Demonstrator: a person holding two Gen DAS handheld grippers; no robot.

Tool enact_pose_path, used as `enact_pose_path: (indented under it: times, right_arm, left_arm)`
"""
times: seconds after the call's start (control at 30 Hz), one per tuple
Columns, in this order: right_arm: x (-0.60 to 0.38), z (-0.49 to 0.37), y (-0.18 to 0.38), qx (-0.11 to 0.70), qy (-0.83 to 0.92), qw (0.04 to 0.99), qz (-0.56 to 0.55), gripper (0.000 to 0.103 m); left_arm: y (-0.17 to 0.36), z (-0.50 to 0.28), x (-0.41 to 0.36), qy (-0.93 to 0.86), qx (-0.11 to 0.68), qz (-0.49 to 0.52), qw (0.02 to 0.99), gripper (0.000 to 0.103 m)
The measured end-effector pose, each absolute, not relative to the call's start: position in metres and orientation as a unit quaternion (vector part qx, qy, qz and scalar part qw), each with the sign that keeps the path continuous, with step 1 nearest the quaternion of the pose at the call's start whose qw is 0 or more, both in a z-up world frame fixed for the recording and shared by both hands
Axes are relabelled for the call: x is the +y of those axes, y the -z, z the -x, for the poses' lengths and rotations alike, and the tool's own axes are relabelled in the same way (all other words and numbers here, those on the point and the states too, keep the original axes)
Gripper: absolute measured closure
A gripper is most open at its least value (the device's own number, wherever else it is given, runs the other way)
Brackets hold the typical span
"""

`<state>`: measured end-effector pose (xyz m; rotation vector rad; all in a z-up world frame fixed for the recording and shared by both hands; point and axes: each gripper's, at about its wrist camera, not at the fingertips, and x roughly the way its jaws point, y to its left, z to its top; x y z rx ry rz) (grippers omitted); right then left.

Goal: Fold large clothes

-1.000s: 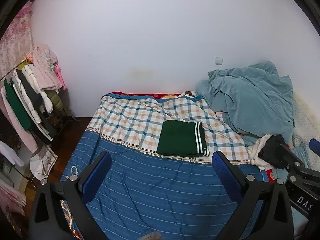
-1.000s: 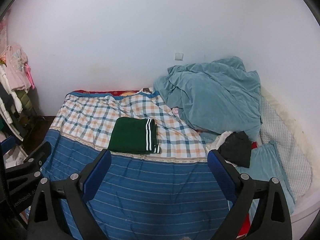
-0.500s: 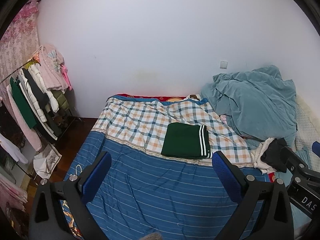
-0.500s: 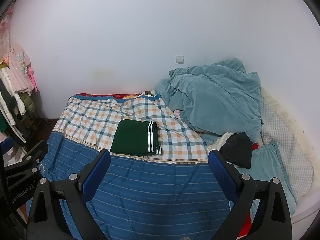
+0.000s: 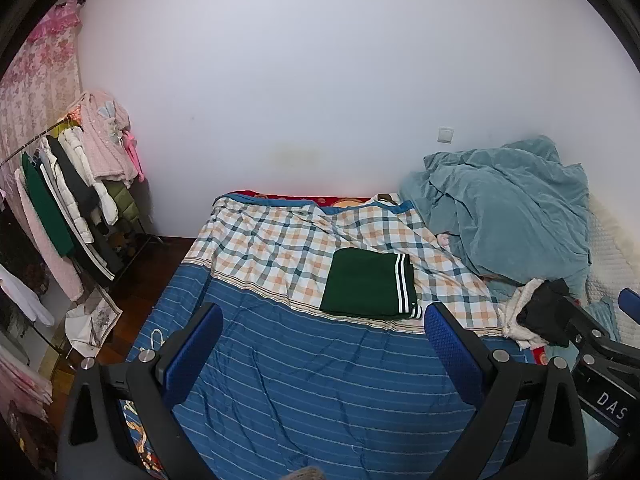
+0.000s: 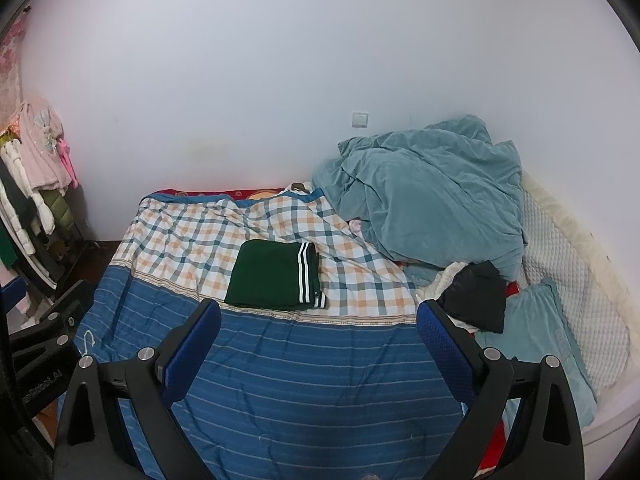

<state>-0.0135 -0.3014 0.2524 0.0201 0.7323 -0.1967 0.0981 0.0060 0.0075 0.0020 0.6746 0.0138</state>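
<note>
The folded green garment (image 5: pixel 370 285) with white stripes along one edge lies flat on the bed (image 5: pixel 304 392), on the checked part of the cover just beyond where the blue striped part begins. The left gripper (image 5: pixel 323 334) hangs above the blue stripes with its jaws spread wide and empty. The right gripper (image 6: pixel 319 332) does the same beside it, jaws released, nothing between them. A crumpled teal blanket (image 6: pixel 428 192) is heaped to the right, with a dark garment (image 6: pixel 476 296) near it
</note>
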Motion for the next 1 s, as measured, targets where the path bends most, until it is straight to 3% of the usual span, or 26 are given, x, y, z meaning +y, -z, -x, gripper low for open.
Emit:
enact_pose_path:
  times: [1.0]
  right_arm:
    - [-0.289,0.039,-0.249,0.358,0.105,0.928,-0.016,0.003]
  left_arm:
    - [-0.015,-0.092,0.006,-0.009,0.326,0.000,0.945,0.000]
